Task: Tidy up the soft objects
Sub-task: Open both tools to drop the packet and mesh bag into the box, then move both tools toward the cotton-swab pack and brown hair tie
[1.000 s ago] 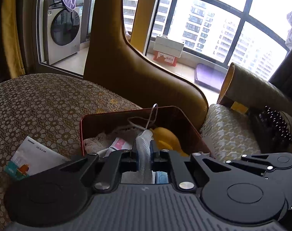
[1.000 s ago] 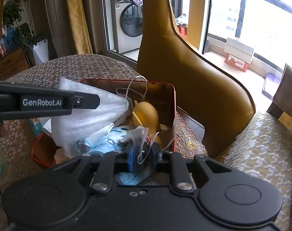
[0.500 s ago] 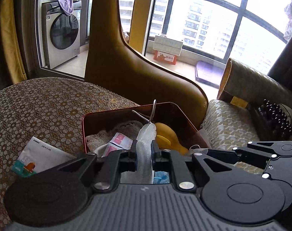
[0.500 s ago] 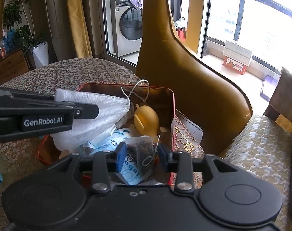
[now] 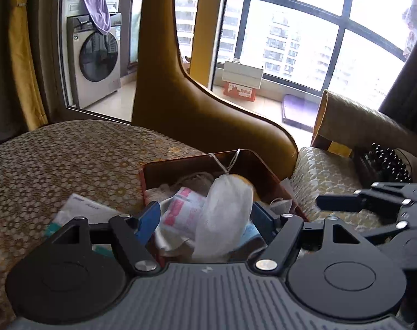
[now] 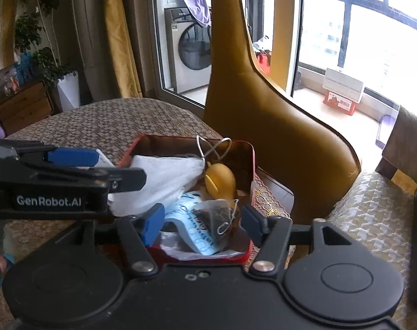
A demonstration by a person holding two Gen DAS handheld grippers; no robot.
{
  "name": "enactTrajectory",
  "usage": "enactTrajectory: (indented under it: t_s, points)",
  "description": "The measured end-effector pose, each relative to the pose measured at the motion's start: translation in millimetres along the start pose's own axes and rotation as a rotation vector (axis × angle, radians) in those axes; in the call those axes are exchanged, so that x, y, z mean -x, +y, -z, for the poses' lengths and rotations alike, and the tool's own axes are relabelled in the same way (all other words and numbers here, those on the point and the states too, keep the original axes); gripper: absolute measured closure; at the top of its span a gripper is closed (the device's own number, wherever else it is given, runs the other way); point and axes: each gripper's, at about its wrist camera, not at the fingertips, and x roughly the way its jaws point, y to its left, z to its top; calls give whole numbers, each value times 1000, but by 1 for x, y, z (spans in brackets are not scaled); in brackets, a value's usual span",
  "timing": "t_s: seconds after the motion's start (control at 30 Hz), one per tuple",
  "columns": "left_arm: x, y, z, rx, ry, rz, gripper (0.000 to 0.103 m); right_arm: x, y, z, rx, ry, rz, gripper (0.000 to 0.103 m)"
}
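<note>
red tin box (image 6: 251,165), lid off, on tabletop (image 5: 57,159) with patterned gold cloth, beside mustard chair (image 6: 263,110). contents: white mesh bag (image 5: 222,209) with drawstring, yellow rubber bulb (image 6: 218,180), blue face mask (image 6: 194,228), tea bag (image 6: 218,216), pink-printed sachet (image 5: 181,209). left gripper (image 5: 205,217): jaws spread wide, mesh bag lying between them, not pinched. right gripper (image 6: 201,222): jaws spread wide above tea bag, holding nothing. paper packet (image 5: 82,209) on tabletop left of box.
</note>
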Motion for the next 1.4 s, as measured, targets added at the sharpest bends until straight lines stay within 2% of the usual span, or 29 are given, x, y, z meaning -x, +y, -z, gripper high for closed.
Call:
enactTrajectory:
  t_s: [0.23, 0.43, 0.53, 0.63, 1.0, 1.1, 1.4]
  points:
    - [41, 18, 11, 10, -11, -17, 29, 30, 16, -1, 28, -28, -30, 29]
    - [79, 35, 25, -13, -15, -69, 26, 51, 33, -5, 58, -62, -36, 21]
    - [99, 47, 33, -1, -21, -89, 18, 59, 44, -8, 62, -73, -53, 18]
    - [118, 61, 42, 19, -29, -93, 18, 64, 55, -9, 58, -77, -84, 15]
    - [172, 111, 76, 53, -37, -160, 11, 70, 118, -11, 113, -84, -161, 6]
    - [182, 123, 85, 81, -50, -182, 1, 69, 137, -13, 134, -87, -194, 3]
    - [192, 154, 113, 173, -52, -258, 0, 49, 190, -28, 170, -31, -290, 1]
